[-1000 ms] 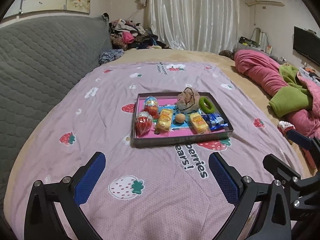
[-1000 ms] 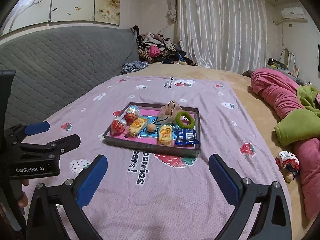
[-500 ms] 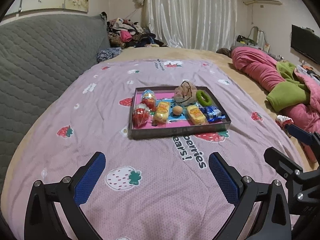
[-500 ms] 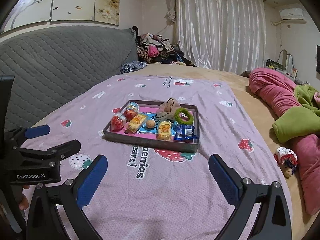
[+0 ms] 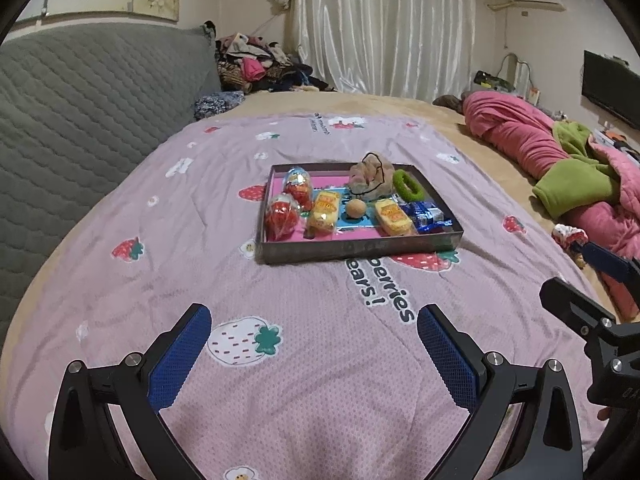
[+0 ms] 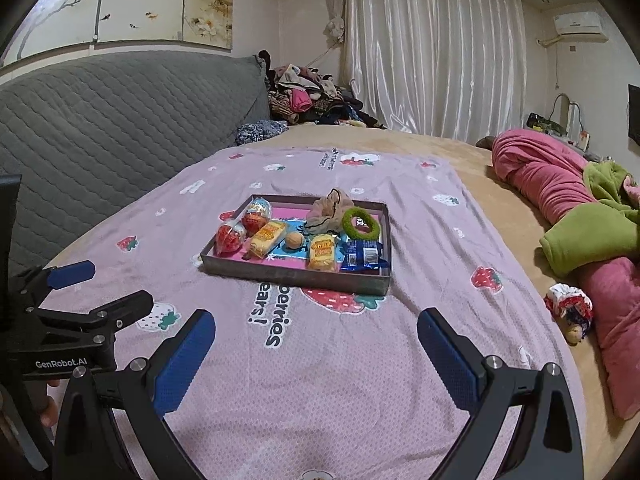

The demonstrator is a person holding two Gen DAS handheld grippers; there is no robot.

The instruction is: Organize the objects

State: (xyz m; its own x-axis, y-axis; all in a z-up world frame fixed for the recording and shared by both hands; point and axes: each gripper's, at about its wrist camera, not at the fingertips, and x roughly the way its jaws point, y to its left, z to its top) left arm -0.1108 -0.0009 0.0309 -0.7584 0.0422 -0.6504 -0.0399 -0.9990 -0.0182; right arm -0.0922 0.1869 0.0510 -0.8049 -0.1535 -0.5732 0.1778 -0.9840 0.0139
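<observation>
1. Nearest the cameras, the left gripper (image 5: 314,344) and the right gripper (image 6: 316,346) hang above a pink strawberry-print blanket (image 5: 280,380), each with its blue-padded fingers spread wide and nothing between them; the two tools sit side by side, well short of the tray.
2. Mid-bed, a shallow dark tray (image 6: 296,276) rests on the blanket, holding the objects to be organized: two red egg-shaped sweets (image 6: 240,228) at its left end, two yellow snack packs (image 6: 266,238), a small tan ball (image 6: 294,239), a blue wrapper (image 6: 362,256), a green ring (image 6: 358,222) and a beige scrunched cloth (image 6: 326,210).
3. To the right, a small patterned pouch (image 6: 570,308) lies near a rolled pink quilt (image 6: 548,180).
4. Farthest back, a grey quilted headboard (image 6: 120,120), a clothes pile (image 6: 308,100) and white curtains (image 6: 432,60) close the room.
</observation>
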